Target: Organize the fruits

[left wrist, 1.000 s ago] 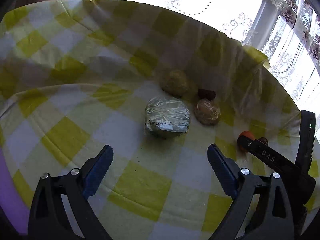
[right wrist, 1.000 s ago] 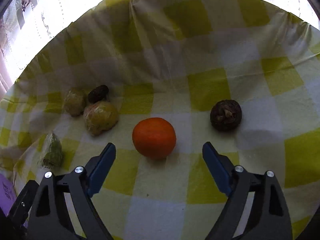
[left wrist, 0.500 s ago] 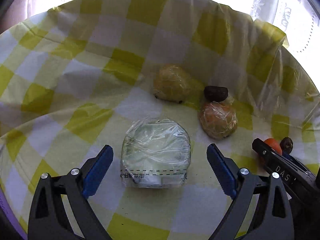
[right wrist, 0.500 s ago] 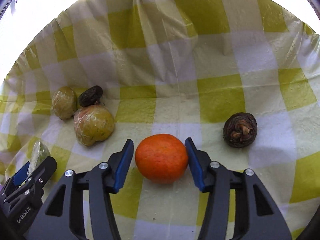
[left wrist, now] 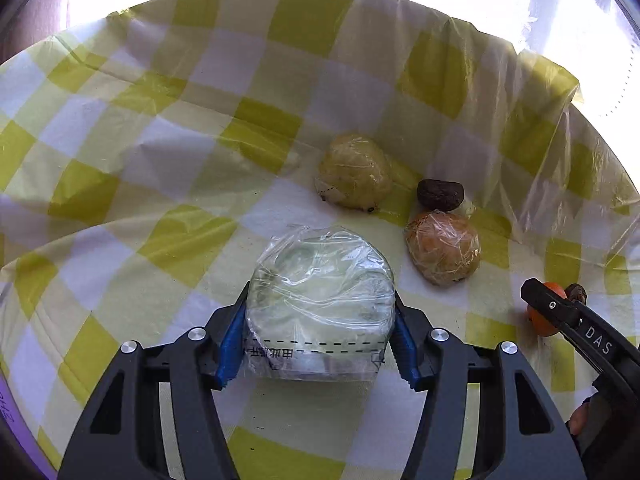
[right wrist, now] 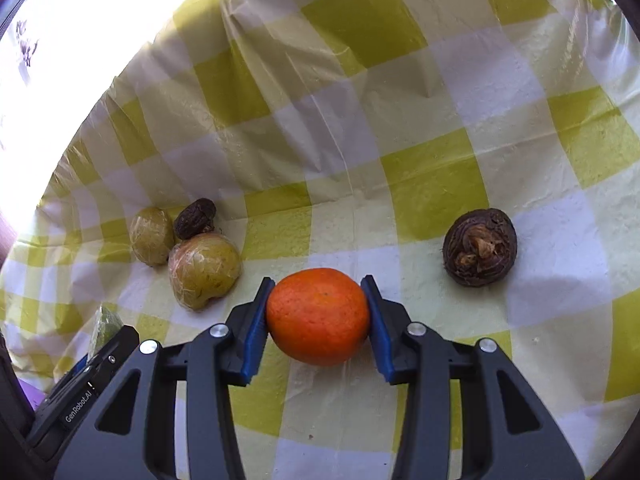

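With both grippers closing at once, each has its fruit square between the jaws. Left gripper (left wrist: 318,344): blue pads touch the sides of the plastic-wrapped pale green fruit (left wrist: 320,300), which sits on the checked cloth (left wrist: 160,160) of the desk, wider than tall, its broad side across the jaws. Right gripper (right wrist: 318,320): pads press both flanks of the orange (right wrist: 318,314), centred. Two wrapped yellowish fruits (right wrist: 204,270) and a small dark one (right wrist: 195,218) cluster nearer the left hand; a dark round fruit (right wrist: 480,247) lies to the right. Wrap glare hides what the green fruit is; whether either fruit has left the cloth is unclear.
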`<state>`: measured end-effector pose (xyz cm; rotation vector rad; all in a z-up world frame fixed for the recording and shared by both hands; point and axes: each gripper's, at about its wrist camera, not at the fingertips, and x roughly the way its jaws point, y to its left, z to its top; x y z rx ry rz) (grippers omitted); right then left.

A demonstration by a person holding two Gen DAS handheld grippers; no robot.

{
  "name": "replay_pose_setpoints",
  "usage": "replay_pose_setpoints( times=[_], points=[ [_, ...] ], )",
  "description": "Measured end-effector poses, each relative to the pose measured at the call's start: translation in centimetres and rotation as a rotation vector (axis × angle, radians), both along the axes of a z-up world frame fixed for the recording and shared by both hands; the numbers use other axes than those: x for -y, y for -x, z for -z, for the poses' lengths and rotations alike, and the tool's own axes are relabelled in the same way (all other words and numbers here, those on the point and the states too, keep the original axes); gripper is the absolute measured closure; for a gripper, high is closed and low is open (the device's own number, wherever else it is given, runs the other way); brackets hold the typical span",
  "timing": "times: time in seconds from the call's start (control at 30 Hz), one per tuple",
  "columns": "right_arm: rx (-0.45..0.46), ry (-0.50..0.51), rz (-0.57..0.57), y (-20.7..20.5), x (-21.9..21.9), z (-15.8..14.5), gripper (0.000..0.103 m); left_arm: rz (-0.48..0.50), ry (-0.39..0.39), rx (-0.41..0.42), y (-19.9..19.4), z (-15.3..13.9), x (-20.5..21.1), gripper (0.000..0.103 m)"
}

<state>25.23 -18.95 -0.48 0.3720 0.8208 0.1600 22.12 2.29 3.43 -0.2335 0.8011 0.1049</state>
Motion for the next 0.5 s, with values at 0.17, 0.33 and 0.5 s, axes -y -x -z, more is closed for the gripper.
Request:
replay_pose_setpoints(
  times=[0.17, 0.33, 0.5],
  points=[
    [0.031, -0.054, -0.025, -0.1, 1.2, -0.5, 0.059, 0.001, 0.022, 0.043, 0.8, -0.6, -0.3, 0.046],
    [0.057, -0.088, -0.042, 0.6, 1.7, -1.5, 0.059, -0.003, 0.029, 0.073, 3.2, -1.4, -1.2, 0.046],
    [0.065, -0.099, -0.069, 0.8, 1.8, -1.8, 0.059, -0.014, 0.039, 0.081, 5.7, -1.7, -1.2, 0.046]
  ],
)
